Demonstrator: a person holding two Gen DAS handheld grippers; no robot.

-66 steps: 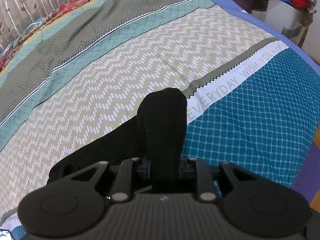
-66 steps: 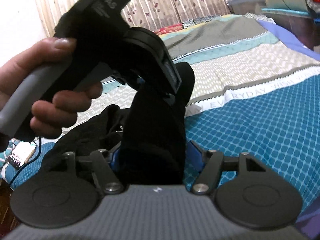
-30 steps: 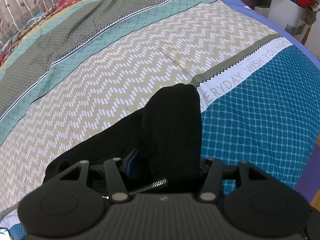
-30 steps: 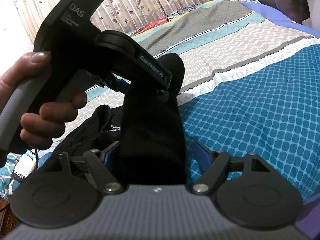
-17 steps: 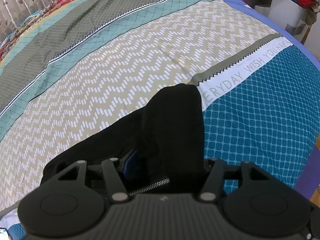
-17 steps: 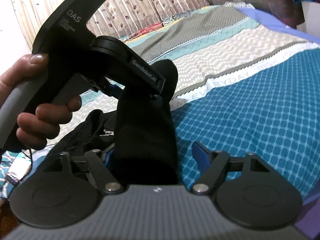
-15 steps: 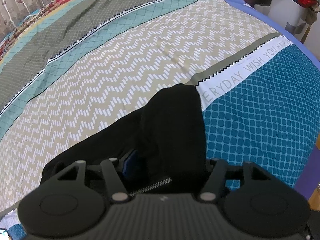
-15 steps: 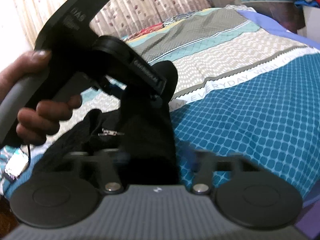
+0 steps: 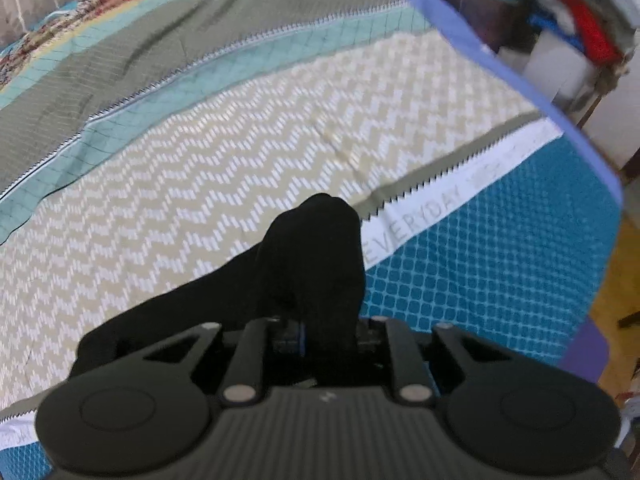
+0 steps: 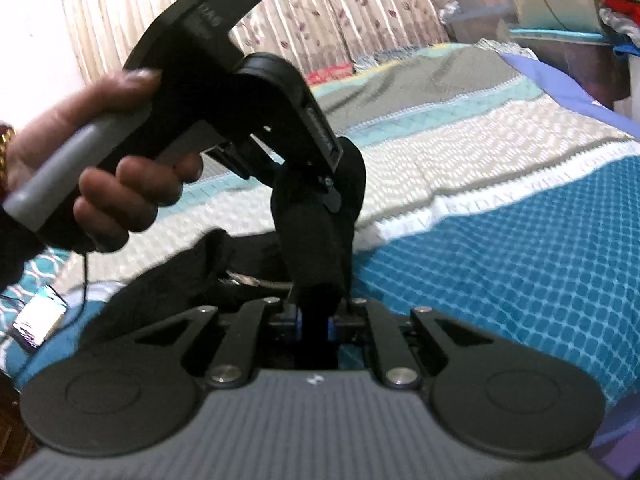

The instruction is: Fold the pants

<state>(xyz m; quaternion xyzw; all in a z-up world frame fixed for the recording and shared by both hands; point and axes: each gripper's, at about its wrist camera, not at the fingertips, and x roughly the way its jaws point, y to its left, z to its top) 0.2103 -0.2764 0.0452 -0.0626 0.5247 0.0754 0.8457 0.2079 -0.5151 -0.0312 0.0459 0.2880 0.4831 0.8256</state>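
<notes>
The black pants lie bunched on the patterned bed sheet, with one fold raised into a hump. My left gripper has its jaws closing on that raised fold, and the fabric fills the gap and hides the pads. In the right wrist view the same pants hang between both tools, and a silver zipper shows beside the fold. My right gripper is shut on the lower part of the fold. The left tool's body, held by a hand, grips the fold from above.
The bed's blue edge runs along the right, with storage boxes and piled clothes beyond it. A curtain hangs behind the bed. A phone with a cable lies at the near left.
Both grippers' jaws have come together on the raised fold, the right one first, then the left. Both tools have risen a little with the fabric.
</notes>
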